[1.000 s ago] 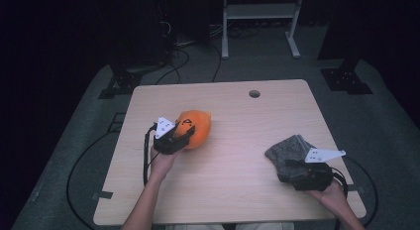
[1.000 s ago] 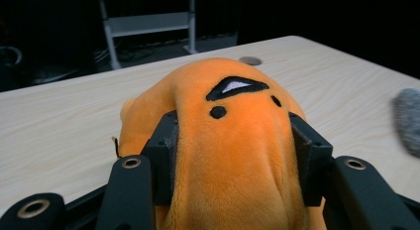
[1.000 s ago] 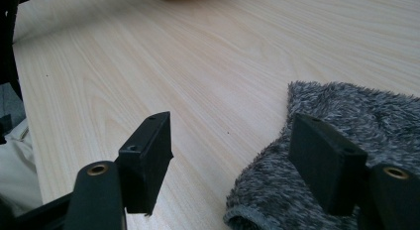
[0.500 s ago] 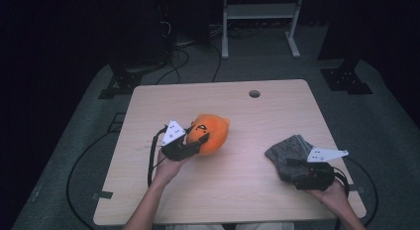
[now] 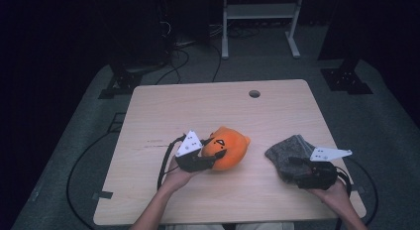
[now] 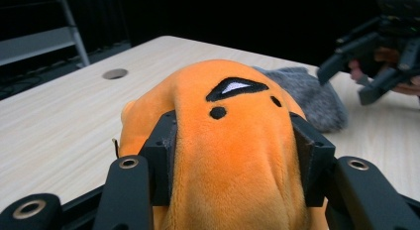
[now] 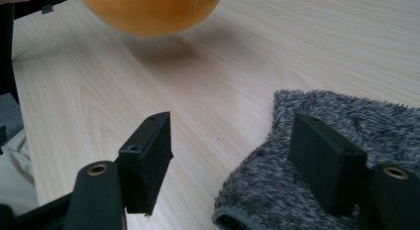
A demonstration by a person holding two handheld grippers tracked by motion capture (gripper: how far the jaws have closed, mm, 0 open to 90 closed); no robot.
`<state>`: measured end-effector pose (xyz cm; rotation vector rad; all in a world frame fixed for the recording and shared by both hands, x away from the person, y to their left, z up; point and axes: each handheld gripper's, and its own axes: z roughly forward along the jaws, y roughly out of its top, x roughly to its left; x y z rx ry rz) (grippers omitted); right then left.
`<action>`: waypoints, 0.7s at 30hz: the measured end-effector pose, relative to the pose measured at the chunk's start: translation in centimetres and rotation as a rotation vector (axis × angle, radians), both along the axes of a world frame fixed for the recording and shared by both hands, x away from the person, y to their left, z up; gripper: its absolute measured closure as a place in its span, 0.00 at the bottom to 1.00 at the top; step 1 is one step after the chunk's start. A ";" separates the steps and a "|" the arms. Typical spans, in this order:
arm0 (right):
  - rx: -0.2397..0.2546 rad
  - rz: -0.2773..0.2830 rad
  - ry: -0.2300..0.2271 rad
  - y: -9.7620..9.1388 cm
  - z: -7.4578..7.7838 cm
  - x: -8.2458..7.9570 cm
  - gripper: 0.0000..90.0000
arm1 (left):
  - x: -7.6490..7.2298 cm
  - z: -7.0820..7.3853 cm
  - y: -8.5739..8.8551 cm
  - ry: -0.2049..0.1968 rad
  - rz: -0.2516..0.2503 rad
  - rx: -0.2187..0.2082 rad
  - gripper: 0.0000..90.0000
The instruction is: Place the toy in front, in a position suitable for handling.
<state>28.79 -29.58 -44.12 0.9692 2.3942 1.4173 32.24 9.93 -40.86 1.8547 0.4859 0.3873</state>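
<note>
Dark surroundings frame a pale wooden table (image 5: pixel 148 116), with cables and a white metal stand (image 5: pixel 257 12) on the floor behind it. Since a second ago, the orange plush toy (image 5: pixel 229 148) has been carried rightward across the table, from left of centre to near the middle, closer to the grey fuzzy pouch (image 5: pixel 289 153). The toy is clamped at its sides by the left gripper (image 5: pixel 210 160), whose jaws are pressed into the plush. The right gripper (image 5: pixel 297 173) is held over the pouch's open end with its jaws spread, one jaw beside the rim and one resting on the fabric, nothing gripped. The toy is judged to be on its way into the pouch. A round cable hole (image 5: pixel 254 93) is seen near the far edge.
</note>
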 end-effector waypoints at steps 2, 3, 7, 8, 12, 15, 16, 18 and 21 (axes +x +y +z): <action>0.001 -0.001 -0.002 -0.1 0.0 0.0 0.35 | -0.1 -0.1 -0.2 0.006 -0.022 -0.001 0.52; 0.003 -0.003 -0.002 -0.1 0.1 0.0 0.35 | -0.2 -0.2 -0.4 0.006 -0.032 0.004 0.52; 0.005 -0.006 -0.003 -0.2 0.1 0.0 0.35 | -0.5 -0.5 -0.7 0.002 -0.074 0.020 0.52; 0.007 -0.007 -0.007 -0.1 0.1 0.0 0.35 | -0.6 -0.7 -0.9 0.006 -0.092 0.026 0.52; 0.007 -0.009 -0.011 -0.2 0.2 0.0 0.35 | -0.6 -1.0 -1.1 0.014 -0.112 0.042 0.51; 0.010 -0.013 -0.013 -0.2 0.2 0.0 0.35 | -0.7 -1.4 -1.3 0.014 -0.129 0.051 0.51; 0.010 -0.017 -0.016 -0.3 0.2 0.0 0.35 | -0.7 -1.5 -1.4 0.017 -0.134 0.053 0.51; 0.013 -0.022 -0.015 -0.3 0.2 0.0 0.35 | -0.6 -1.8 -1.4 0.021 -0.141 0.060 0.50; 0.014 -0.025 -0.016 -0.4 0.2 0.0 0.35 | -0.5 -2.0 -1.4 0.030 -0.146 0.066 0.50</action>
